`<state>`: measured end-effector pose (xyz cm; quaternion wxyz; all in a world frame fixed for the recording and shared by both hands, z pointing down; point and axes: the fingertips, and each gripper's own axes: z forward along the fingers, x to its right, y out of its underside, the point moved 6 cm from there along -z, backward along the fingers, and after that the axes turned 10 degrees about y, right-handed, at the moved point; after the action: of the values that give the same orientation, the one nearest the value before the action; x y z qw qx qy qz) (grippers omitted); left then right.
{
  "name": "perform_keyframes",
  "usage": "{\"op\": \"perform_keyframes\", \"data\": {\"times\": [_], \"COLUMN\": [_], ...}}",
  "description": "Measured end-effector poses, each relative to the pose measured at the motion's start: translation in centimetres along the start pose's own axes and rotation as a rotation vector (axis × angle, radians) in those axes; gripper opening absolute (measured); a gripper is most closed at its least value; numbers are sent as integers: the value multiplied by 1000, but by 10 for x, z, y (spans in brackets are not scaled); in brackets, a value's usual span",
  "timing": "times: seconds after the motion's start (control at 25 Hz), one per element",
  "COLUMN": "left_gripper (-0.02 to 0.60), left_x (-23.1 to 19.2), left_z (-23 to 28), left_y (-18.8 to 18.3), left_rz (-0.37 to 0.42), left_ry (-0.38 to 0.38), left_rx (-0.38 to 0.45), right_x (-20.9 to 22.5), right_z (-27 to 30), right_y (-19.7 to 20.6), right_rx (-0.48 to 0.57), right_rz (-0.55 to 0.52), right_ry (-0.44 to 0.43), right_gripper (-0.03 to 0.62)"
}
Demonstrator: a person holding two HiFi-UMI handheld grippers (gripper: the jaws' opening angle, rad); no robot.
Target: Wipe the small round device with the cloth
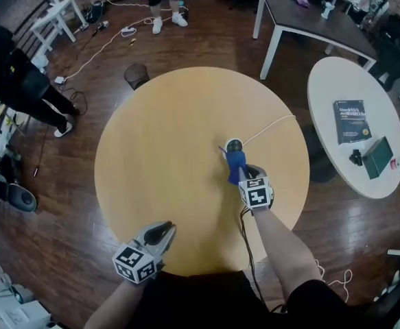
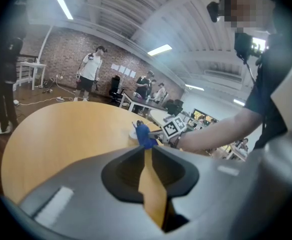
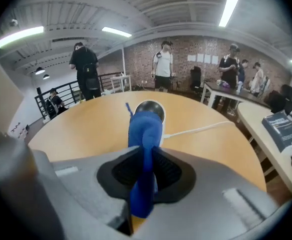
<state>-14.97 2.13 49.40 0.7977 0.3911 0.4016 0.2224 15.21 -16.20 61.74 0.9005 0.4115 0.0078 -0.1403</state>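
Observation:
The small round device is white with a dark top and sits right of centre on the round wooden table. A white cable runs from it to the far right edge. My right gripper is shut on a blue cloth, which hangs just short of the device, its front end close to the rim. In the right gripper view the cloth bulges out of the jaws and covers the device's near side. My left gripper hovers shut and empty over the table's near edge, its tips aimed towards the cloth.
To the right stands a white round table with a book and a green box. A dark table is at the back right, a bin beyond the far edge. People stand at the left and back; cables lie on the floor.

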Motion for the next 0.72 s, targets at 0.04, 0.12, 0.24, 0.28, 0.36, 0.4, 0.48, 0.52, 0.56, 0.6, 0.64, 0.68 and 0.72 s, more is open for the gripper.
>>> {"op": "perform_keyframes", "data": {"times": [0.04, 0.12, 0.24, 0.28, 0.36, 0.4, 0.48, 0.52, 0.56, 0.6, 0.64, 0.68, 0.72], "left_gripper": [52, 52, 52, 52, 52, 52, 52, 52, 52, 52, 52, 52, 52], "left_x": [2, 6, 10, 12, 13, 12, 11, 10, 9, 9, 8, 8, 8], "left_z": [1, 1, -2, -4, -9, -12, -21, -25, -29, -30, -31, -31, -31], "left_y": [-1, -1, 3, 5, 9, 10, 11, 11, 10, 10, 11, 12, 12], "left_rz": [3, 7, 1, -1, -4, -6, -10, -13, -15, -16, -16, -16, -15], "left_ry": [-2, -7, -21, -26, -39, -48, -70, -81, -89, -93, -94, -93, -90], "left_rx": [3, 4, -4, -9, -17, -19, -17, -13, -11, -10, -11, -13, -15], "right_x": [7, 22, 42, 45, 43, 41, 34, 31, 28, 26, 24, 21, 17], "right_z": [-6, -14, -10, -4, 9, 15, 19, 19, 19, 19, 20, 20, 21], "right_y": [-7, -24, -45, -48, -48, -47, -45, -44, -43, -41, -40, -38, -37], "right_rx": [56, 153, 188, 167, 108, 85, 65, 65, 66, 66, 65, 62, 59], "right_rz": [16, 46, 86, 96, 104, 105, 101, 96, 88, 79, 70, 61, 53], "right_ry": [34, 103, 157, 153, 114, 90, 60, 57, 58, 57, 54, 48, 41], "right_gripper": [48, 48, 48, 48, 48, 48, 48, 48, 48, 48, 48, 48, 48]}}
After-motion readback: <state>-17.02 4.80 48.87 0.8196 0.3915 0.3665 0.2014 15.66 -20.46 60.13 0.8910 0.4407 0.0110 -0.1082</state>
